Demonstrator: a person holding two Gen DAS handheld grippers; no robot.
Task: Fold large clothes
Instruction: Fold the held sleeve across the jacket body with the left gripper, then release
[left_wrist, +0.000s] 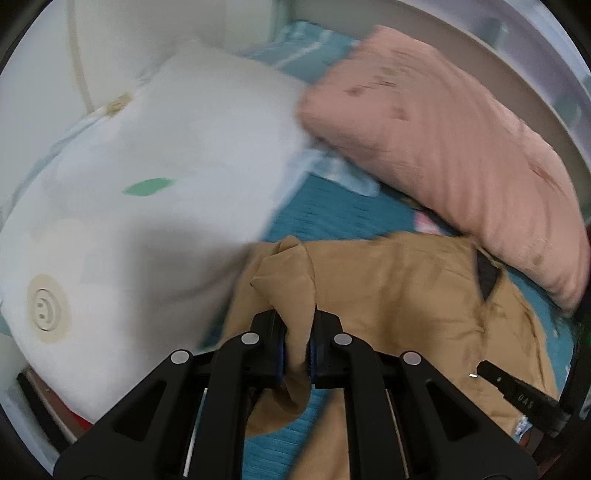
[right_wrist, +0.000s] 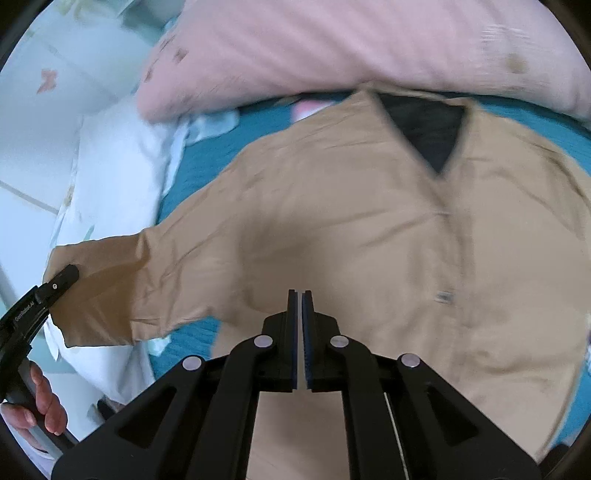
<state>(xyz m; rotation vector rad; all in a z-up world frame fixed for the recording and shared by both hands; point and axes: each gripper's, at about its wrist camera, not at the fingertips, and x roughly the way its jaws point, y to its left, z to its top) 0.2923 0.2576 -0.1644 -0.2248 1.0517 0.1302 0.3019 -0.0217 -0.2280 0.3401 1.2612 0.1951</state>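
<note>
My left gripper (left_wrist: 297, 345) is squeezed tight on a bunch of the tan cotton button-up shirt (right_wrist: 351, 229). The cloth is pinched between the blue pads, and I think it is the end of a sleeve. I hold it there because a sleeve has to be lifted and laid over the body of the shirt to fold it.

In the right wrist view I can see that sleeve (right_wrist: 110, 280) pulled out to the side, over the edge of the white puffy pillow with little pictures (left_wrist: 155, 177). My left hand (right_wrist: 42, 402) is on the gripper's handle down in the corner.

My right gripper (right_wrist: 299, 332) is almost closed, with only a thin crack between the pads. Nothing is in it. It hangs above the lower front of the shirt, so I guess it is free to press or grab next.

The shirt lies front up on the teal knitted bed cover (right_wrist: 207, 155). Its collar and the dark patch inside the neck (right_wrist: 428, 129) point at the long pink striped pillow (right_wrist: 351, 48). The shirt is spread mostly flat, which makes folding easy. The pictures are a bit blurry.
</note>
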